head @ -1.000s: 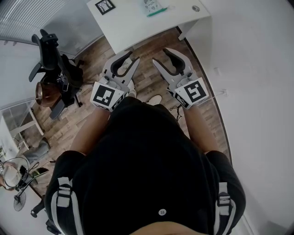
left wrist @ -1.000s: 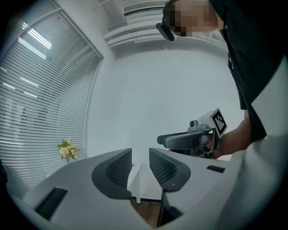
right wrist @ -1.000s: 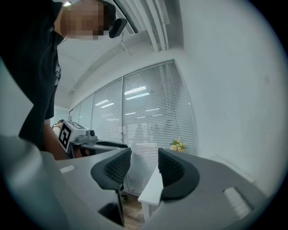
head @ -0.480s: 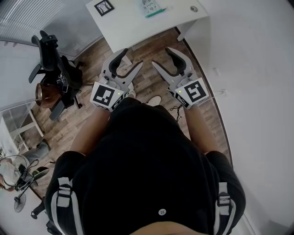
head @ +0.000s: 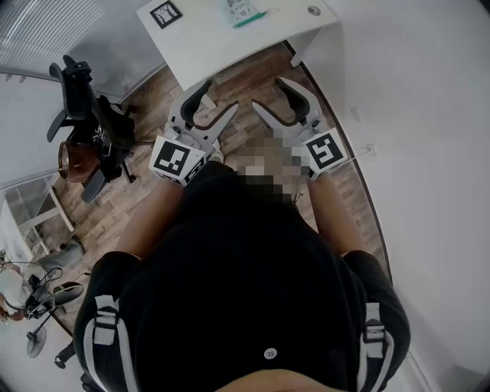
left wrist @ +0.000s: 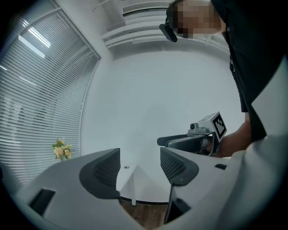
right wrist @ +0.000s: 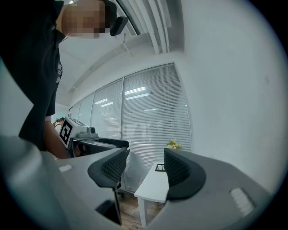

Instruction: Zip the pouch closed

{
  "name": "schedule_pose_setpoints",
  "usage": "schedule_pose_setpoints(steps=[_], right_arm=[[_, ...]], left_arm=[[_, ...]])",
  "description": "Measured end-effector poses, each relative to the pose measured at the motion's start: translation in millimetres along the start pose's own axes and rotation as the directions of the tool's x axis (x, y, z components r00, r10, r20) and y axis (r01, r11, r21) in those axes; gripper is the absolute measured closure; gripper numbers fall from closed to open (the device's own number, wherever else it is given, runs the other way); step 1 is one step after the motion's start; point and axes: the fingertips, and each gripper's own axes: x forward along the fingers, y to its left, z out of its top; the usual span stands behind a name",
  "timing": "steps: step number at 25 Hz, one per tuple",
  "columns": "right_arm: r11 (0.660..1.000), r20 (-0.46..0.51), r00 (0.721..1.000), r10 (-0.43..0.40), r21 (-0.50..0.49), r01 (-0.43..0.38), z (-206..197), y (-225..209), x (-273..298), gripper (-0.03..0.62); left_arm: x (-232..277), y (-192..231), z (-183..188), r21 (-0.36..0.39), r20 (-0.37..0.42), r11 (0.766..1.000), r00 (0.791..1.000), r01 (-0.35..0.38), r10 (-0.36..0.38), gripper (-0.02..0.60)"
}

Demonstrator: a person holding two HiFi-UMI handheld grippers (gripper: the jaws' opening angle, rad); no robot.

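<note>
- White table (head: 199, 42) sits at the top of the head view. The pouch (head: 239, 7) lies flat on it near the far edge, pale, with a teal strip (head: 251, 19) on its near side (zip state too small to read).
- The same top carries a square black-and-white marker tag (head: 164, 13) left of the pouch and a small round disc (head: 314, 10) toward the right corner.
- Left gripper (head: 220, 97): points level toward the table. Its jaws have just been opening and now stand wide. Only the distant table corner shows between them, and the pads touch nothing.
- Right gripper (head: 269, 94): just beside the left one, also level. Its jaws have also just been opening and are spread wide, with the table end and blinds seen through the gap and nothing gripped.
- Both grippers are well apart from the pouch. A band of wood floor (head: 245, 73) lies between the fingertips and the table's near edge.
- Black office chair (head: 80, 92) stands on the floor to the left, off the line to the table, with a brown rounded thing (head: 73, 157) against it.
- Slatted blinds (left wrist: 36, 90) cover the window side, with a small bunch of yellow flowers (left wrist: 60, 149) near them.
- Plain white wall (head: 429, 115) runs along the right, close to the table's right end.
- The person's black shirt (head: 245, 283) fills the lower head view and hides the floor below.
</note>
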Motion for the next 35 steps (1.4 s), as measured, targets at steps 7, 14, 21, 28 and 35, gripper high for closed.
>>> schedule_pose_setpoints(steps=[7,14,21,28,35], right_arm=[[0.999,0.009,0.999,-0.035,0.006,0.035,1.4,-12.0,-25.2,0.335],[0.998,0.002,0.998,-0.063,-0.01,0.063,0.4,-33.4,-32.6,0.334],[0.997,-0.009,0.997,-0.079,-0.007,0.079,-3.5,-65.0,-14.1,0.335],[0.996,-0.035,0.996,-0.085,-0.019,0.085,-3.2,-118.5,15.4,0.335],[0.997,-0.046,0.996,-0.074,-0.012,0.073,-0.1,-168.8,57.0,0.335]], left_arm=[[17.1,-24.1,3.0,-0.011,0.006,0.999,0.999,0.038,-0.037,0.31],[41.2,-29.6,2.2,-0.005,-0.001,0.997,0.997,0.074,-0.074,0.31],[76.2,-5.0,-6.6,-0.025,-0.001,0.996,0.996,0.084,-0.084,0.31],[127.1,31.9,-5.9,-0.034,0.006,0.996,0.997,0.082,-0.082,0.311],[174.6,76.0,3.6,-0.033,0.015,0.996,0.997,0.079,-0.078,0.311]])
